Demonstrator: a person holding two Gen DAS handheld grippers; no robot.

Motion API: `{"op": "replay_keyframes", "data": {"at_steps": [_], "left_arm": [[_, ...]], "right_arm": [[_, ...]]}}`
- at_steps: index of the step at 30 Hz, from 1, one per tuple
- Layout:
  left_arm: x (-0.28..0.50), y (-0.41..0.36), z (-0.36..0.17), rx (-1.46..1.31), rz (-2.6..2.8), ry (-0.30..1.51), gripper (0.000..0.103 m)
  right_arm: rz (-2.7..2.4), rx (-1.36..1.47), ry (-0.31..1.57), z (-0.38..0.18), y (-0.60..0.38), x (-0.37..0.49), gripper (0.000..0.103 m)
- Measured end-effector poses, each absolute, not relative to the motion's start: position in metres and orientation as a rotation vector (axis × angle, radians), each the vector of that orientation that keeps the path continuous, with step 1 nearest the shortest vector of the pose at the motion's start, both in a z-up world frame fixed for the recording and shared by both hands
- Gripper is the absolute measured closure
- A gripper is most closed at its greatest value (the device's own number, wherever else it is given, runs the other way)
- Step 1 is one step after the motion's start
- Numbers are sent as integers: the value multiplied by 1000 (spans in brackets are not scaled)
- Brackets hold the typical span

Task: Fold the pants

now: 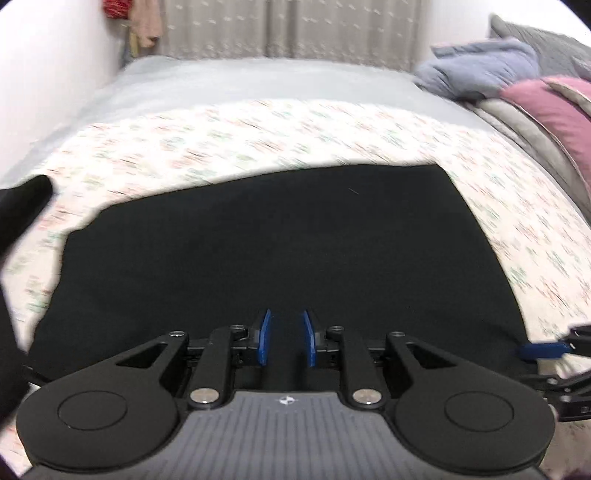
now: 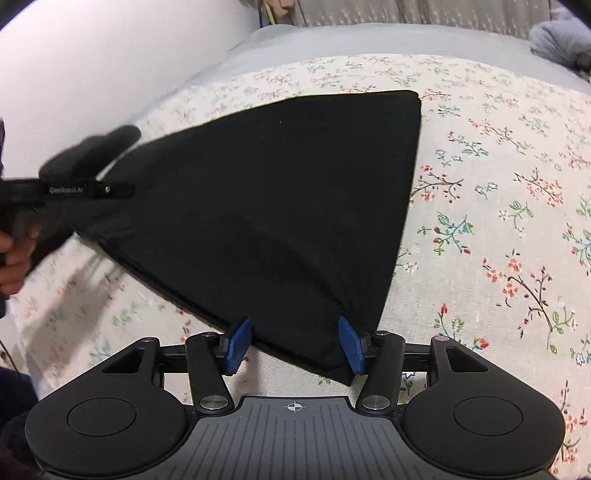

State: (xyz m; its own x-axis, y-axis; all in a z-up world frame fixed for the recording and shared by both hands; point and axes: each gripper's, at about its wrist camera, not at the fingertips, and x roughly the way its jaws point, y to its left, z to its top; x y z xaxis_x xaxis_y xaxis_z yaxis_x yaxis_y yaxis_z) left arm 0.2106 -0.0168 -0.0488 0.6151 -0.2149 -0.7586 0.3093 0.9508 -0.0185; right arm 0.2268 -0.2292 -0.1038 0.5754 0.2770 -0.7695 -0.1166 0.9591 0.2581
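Observation:
The black pants lie folded into a flat rectangle on the floral bed sheet; they also show in the right wrist view. My left gripper hovers over the near edge of the pants, its blue pads a small gap apart with nothing between them. My right gripper is open wide, its blue pads either side of the near corner of the pants without pinching it. The right gripper's blue fingertip shows at the right edge of the left wrist view. The left gripper's body shows at left in the right wrist view.
A grey blanket covers the far part of the bed. Blue-grey and pink pillows are piled at the far right. A white wall runs along the left side, curtains hang behind the bed.

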Motion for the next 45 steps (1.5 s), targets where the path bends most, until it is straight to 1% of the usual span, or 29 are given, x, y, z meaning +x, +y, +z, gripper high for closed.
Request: {"op": "replay_keyframes", "data": {"at_steps": [2,5,7,8,12,19,23,26,27,31,33,36,39,41,42,43,45], "left_arm": [[207,-31,-60,138,-314,888,88],[206,-43,-79,202,-284,932,83],[202,-44,-81,245,-263,920,71],[203,-43,-80,242,-251,926,69],[210,-30,-71,147,-243,958,69],[203,-35,-48,74,-318,871,69],[202,-44,-53,66,-355,890,69],[202,-48,-60,71,-366,925,69],[201,-50,-60,76,-363,936,67],[199,-62,-69,134,-327,966,61],[200,-62,-67,136,-327,970,61],[200,-62,-69,131,-327,976,60],[198,-62,-70,136,-328,979,60],[199,-61,-69,128,-331,987,60],[202,-62,-69,121,-331,992,60],[206,-63,-69,117,-329,997,60],[207,-62,-69,116,-326,1002,60]], "right_arm": [[229,171,933,-103,-226,225,47],[237,145,938,-103,-223,221,48],[245,153,939,-101,-226,218,48],[244,165,935,-100,-229,216,48],[200,272,879,-93,-255,208,48],[123,625,863,-112,-304,206,46],[145,758,827,-125,-316,206,46],[166,803,811,-128,-314,207,46],[175,815,809,-129,-314,207,47],[197,849,794,-133,-309,204,54],[196,871,765,-134,-310,201,57],[240,959,693,-133,-313,196,58],[244,940,685,-132,-308,196,58],[201,942,726,-141,-305,198,66],[178,966,735,-146,-306,197,77],[159,993,734,-149,-307,195,82],[147,1050,714,-154,-311,193,84]]}}
